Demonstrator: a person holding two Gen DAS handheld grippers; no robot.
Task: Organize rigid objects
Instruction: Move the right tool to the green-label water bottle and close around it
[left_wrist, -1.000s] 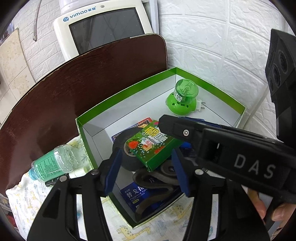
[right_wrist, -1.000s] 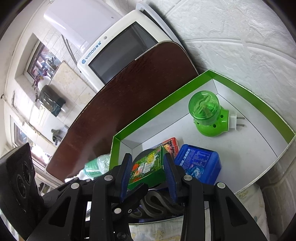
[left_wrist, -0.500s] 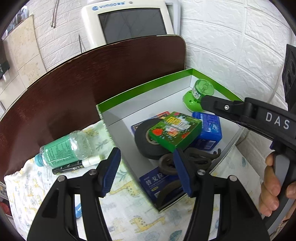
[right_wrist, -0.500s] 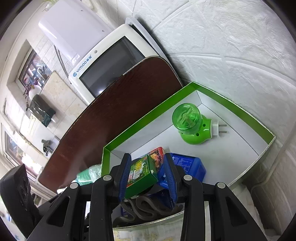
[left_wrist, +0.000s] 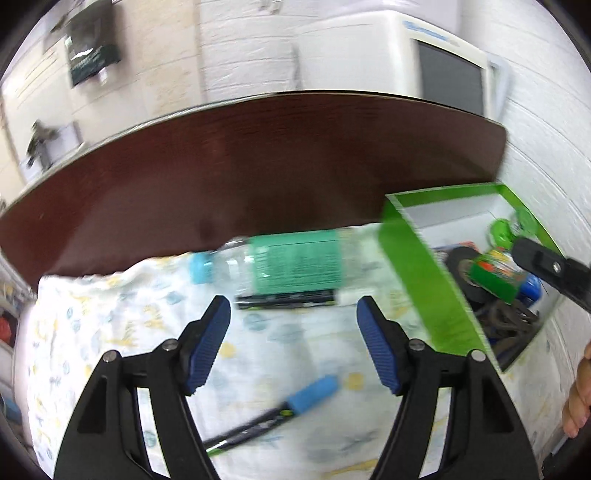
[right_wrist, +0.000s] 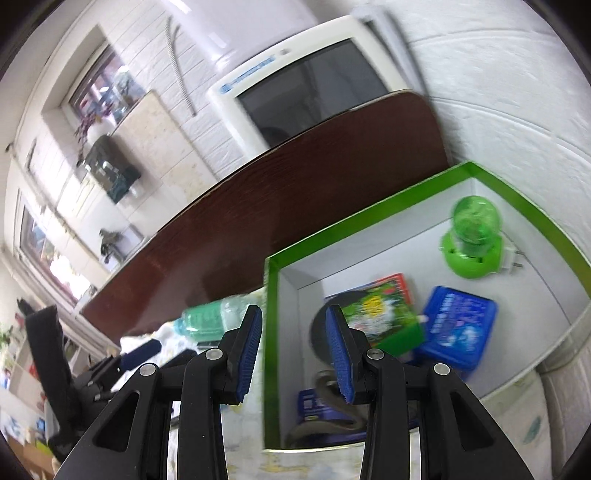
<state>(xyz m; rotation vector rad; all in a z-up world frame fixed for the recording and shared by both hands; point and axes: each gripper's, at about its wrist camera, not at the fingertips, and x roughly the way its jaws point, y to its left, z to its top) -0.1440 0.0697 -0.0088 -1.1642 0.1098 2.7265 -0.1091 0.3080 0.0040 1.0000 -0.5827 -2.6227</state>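
A green-rimmed white box (right_wrist: 369, 218) holds a small green carton (right_wrist: 384, 317) lying on a black tape roll (right_wrist: 321, 332), a blue case (right_wrist: 458, 325), a green plug-in device (right_wrist: 472, 236) and a dark coiled strap. My right gripper (right_wrist: 293, 347) is open and empty over the box's left wall. My left gripper (left_wrist: 293, 332) is open and empty above the cloth, facing a clear bottle (left_wrist: 288, 266) with a green label, lying next to a black pen (left_wrist: 288, 299). A blue-capped marker (left_wrist: 273, 417) lies nearer. The box also shows in the left wrist view (left_wrist: 424, 273).
A dark brown board (left_wrist: 240, 177) stands behind the patterned cloth (left_wrist: 92, 332). A white monitor (right_wrist: 314, 92) and a white brick wall (right_wrist: 517, 92) are at the back. The right gripper's arm (left_wrist: 554, 269) reaches over the box.
My right gripper has let go of the green carton, which now lies in the box, and drawn back left. My left gripper has swung left from the box toward the bottle and pens.
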